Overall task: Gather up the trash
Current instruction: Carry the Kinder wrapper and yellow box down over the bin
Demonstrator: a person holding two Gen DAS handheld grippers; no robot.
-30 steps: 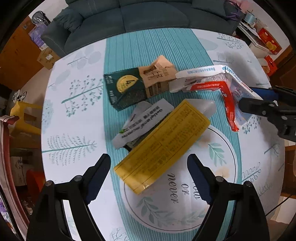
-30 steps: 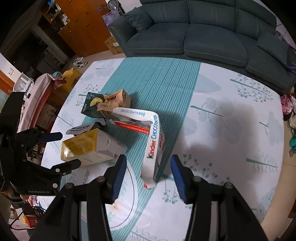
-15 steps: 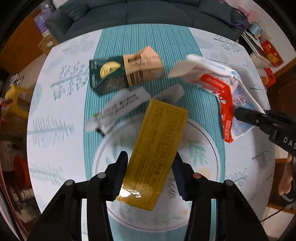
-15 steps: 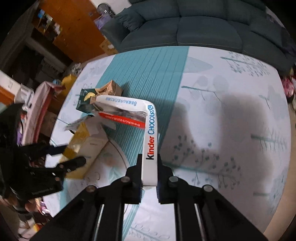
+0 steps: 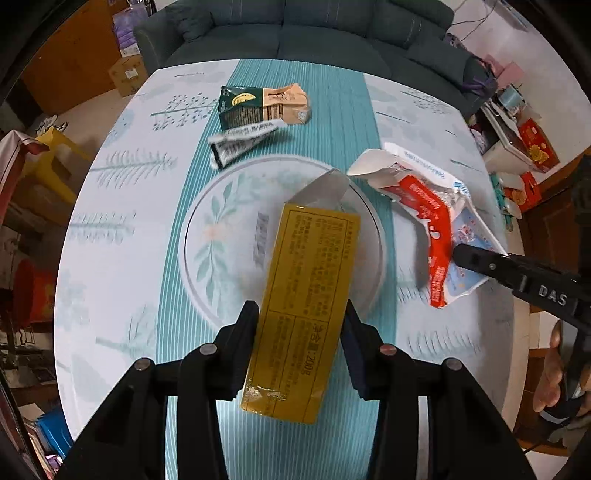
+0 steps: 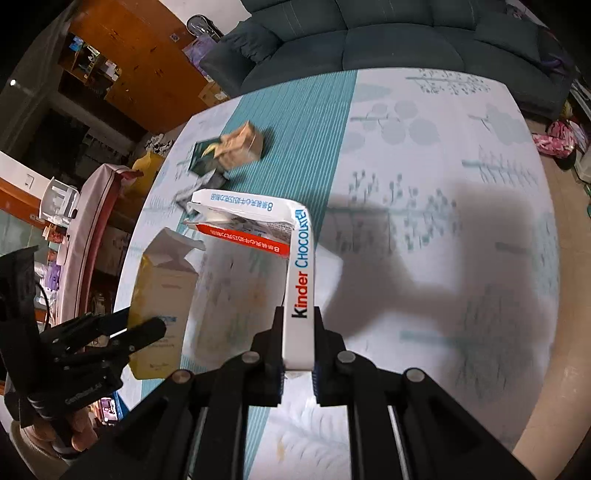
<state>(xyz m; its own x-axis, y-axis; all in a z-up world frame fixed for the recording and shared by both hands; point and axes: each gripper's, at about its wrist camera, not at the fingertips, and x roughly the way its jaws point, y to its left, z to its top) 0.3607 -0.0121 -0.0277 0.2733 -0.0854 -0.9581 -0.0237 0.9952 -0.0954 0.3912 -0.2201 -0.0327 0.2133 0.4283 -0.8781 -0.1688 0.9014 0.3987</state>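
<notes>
Trash lies on a round desk (image 5: pixel 110 229) with a white and teal leafy cloth. Nearest, the left claw (image 5: pixel 299 343) is shut tight on a long yellow cardboard box (image 5: pixel 306 295). Its two black fingers (image 5: pixel 243 343) press on the box's two long sides. The far end of the box has an open grey flap, and it points out over the white round ring printed in the middle of the cloth.

The right claw (image 6: pixel 298 343) is shut on a white, red and blue Kinder chocolate box (image 6: pixel 301 280). It pinches the near end of the thin white side with the name on it. This box is torn and bent. Its far part bends off to the left toward the middle of the desk. In the left camera it sits close to the desk's right edge.

Farther off, on the teal stripe, lies a flat silver and white wrapper (image 5: pixel 243 142). Just behind it, touching it, is a squashed dark green and tan carton (image 5: pixel 258 105), nearer the far edge of the desk. Past the desk stands a dark blue-grey sofa (image 5: pixel 295 33).
</notes>
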